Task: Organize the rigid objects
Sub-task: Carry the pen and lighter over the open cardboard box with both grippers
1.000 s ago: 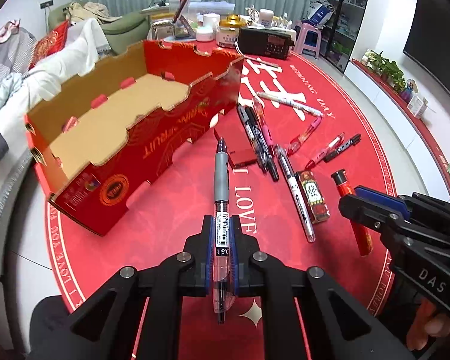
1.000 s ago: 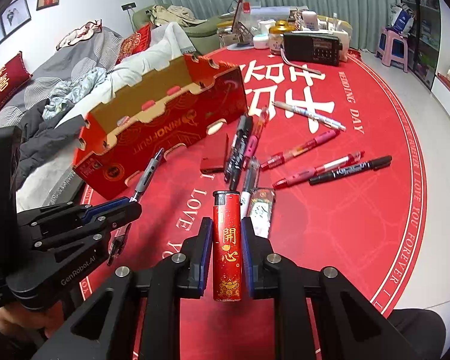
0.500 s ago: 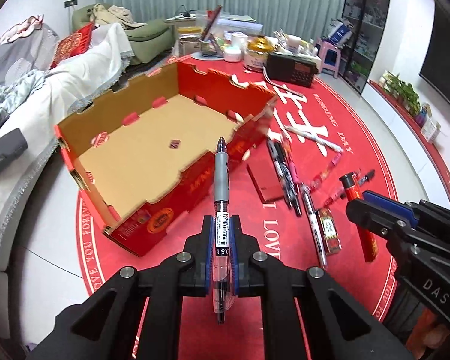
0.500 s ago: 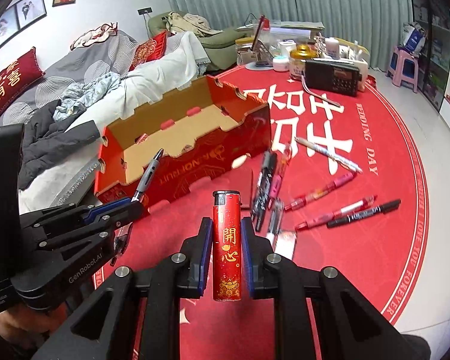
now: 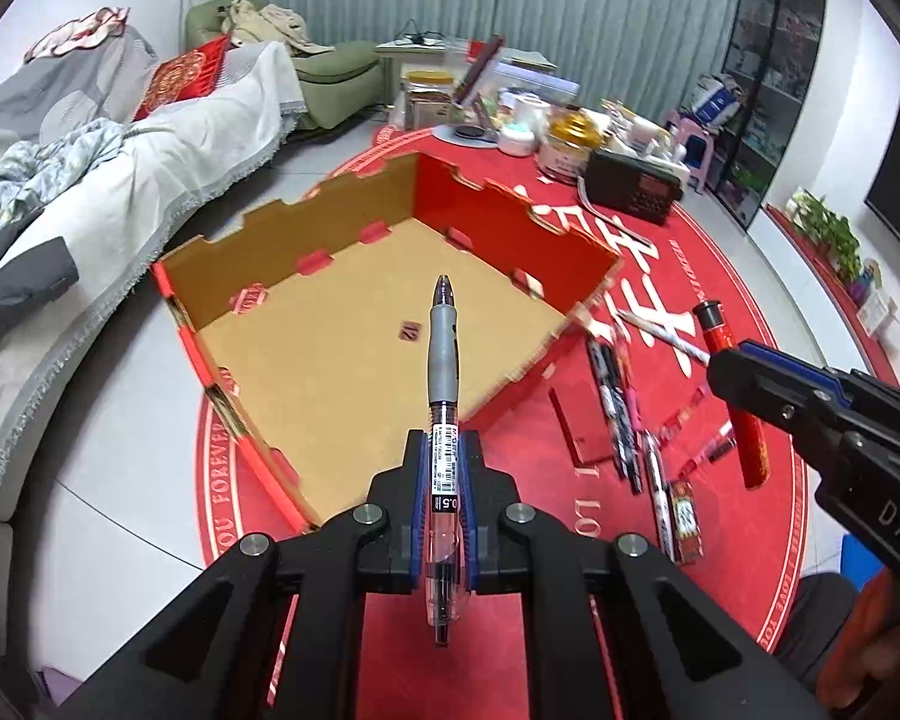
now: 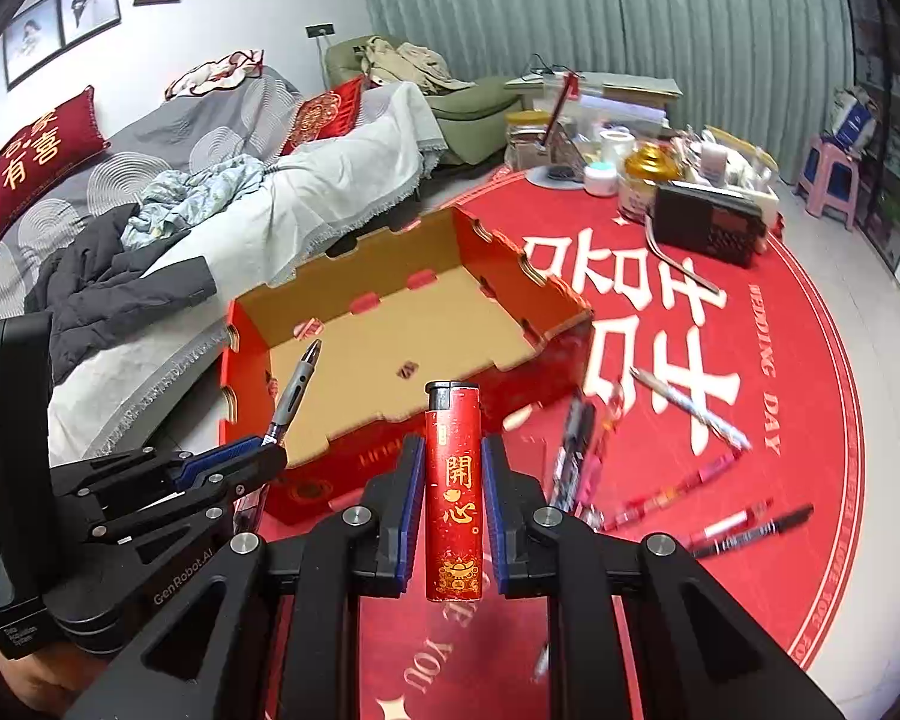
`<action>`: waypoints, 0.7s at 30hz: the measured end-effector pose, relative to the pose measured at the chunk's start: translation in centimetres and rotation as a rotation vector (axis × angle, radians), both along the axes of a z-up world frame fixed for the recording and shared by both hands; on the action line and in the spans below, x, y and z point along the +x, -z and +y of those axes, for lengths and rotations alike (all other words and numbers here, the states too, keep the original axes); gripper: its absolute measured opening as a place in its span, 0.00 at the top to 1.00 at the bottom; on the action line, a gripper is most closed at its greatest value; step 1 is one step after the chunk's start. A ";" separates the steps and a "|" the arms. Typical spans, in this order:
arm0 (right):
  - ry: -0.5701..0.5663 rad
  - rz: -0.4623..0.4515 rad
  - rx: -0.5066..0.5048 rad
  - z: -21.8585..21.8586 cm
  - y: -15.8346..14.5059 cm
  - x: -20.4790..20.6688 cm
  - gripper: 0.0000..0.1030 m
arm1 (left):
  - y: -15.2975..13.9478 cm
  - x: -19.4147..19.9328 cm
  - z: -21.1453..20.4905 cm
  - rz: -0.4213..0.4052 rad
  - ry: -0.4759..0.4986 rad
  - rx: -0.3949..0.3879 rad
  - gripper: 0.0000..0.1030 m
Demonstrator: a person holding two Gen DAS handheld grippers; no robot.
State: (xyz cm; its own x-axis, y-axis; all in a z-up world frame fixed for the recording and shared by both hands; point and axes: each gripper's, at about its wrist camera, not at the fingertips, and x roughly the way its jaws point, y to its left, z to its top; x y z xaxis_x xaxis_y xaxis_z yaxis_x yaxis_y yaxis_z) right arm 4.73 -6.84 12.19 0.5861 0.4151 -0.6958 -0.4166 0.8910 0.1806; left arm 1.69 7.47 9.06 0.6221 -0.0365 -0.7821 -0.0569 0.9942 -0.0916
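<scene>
Left hand-held gripper [image 5: 444, 480] clamps a gel pen [image 5: 444, 372], tip over the open cardboard box [image 5: 306, 324]. Right hand-held gripper [image 6: 453, 492] clamps a red lighter [image 6: 453, 480] beside the box's near wall. Loose pens [image 6: 684, 489] lie right of the box.

A round red rug [image 6: 798, 360] with white characters covers the pale floor. At its far edge stand a black radio [image 6: 711, 225], a gold-lidded jar [image 6: 648, 177] and a small white pot [image 6: 599, 179]. Left of the rug, a bed carries a white blanket [image 6: 342, 180], a dark jacket [image 6: 114, 288] and a red cushion [image 6: 36, 150]. Framed photos [image 6: 60, 18] hang above. A pink stool [image 6: 834, 177] stands at the right.
</scene>
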 end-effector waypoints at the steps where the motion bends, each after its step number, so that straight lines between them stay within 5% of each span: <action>1: -0.005 -0.004 0.000 0.4 -0.1 0.3 0.81 | -0.1 0.3 0.5 0.000 -0.012 -0.005 0.90; 21: -0.060 0.021 -0.027 6.6 0.5 8.6 0.81 | 2.7 6.3 3.1 0.080 -0.062 -0.040 0.90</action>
